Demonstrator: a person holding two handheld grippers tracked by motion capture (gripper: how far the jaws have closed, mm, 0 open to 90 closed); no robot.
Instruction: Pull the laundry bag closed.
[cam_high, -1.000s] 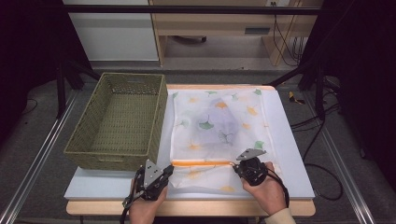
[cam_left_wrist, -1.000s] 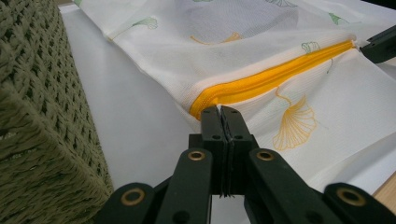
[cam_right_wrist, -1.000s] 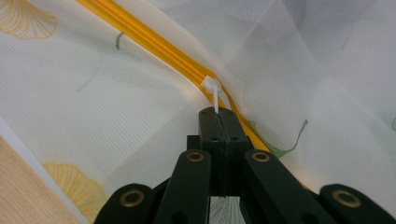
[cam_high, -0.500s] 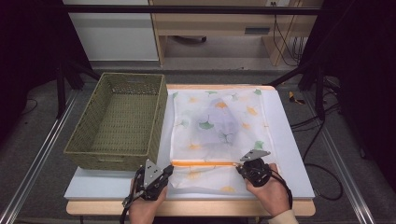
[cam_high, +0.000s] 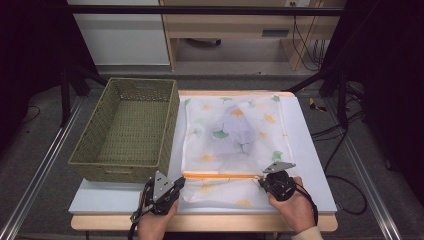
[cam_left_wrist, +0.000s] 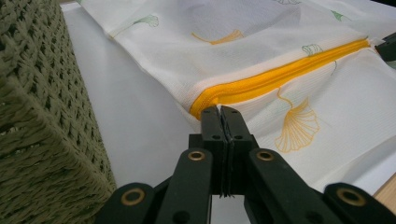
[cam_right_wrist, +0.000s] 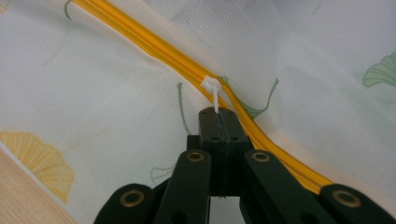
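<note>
Compared with a second ago, very little differs: my left gripper (cam_high: 176, 184) sits where it was at the near left corner of the mesh laundry bag (cam_high: 235, 135), and my right gripper (cam_high: 261, 182) has drifted a touch outward along the yellow zipper (cam_high: 220, 175), with the hand (cam_high: 292, 207) behind it sitting slightly further right. The bag lies flat on the white table (cam_high: 310, 150) exactly as before, just right of the woven basket (cam_high: 125, 132).

From the high view I can place both grippers at opposite ends of the zipper line, but not what they pinch. The left gripper view settles one end: my left gripper (cam_left_wrist: 219, 112) has its jaws pressed fully together on the bag fabric right at the zipper's (cam_left_wrist: 280, 77) end, with the basket (cam_left_wrist: 42, 116) close on the left. The right gripper view settles the other: my right gripper (cam_right_wrist: 218, 114) is clamped tight on the white pull tab (cam_right_wrist: 215, 95) of the zipper (cam_right_wrist: 140, 35), the slider sitting partway along the track, with a strip of the wooden table edge (cam_right_wrist: 23, 186) at the lower left corner.
</note>
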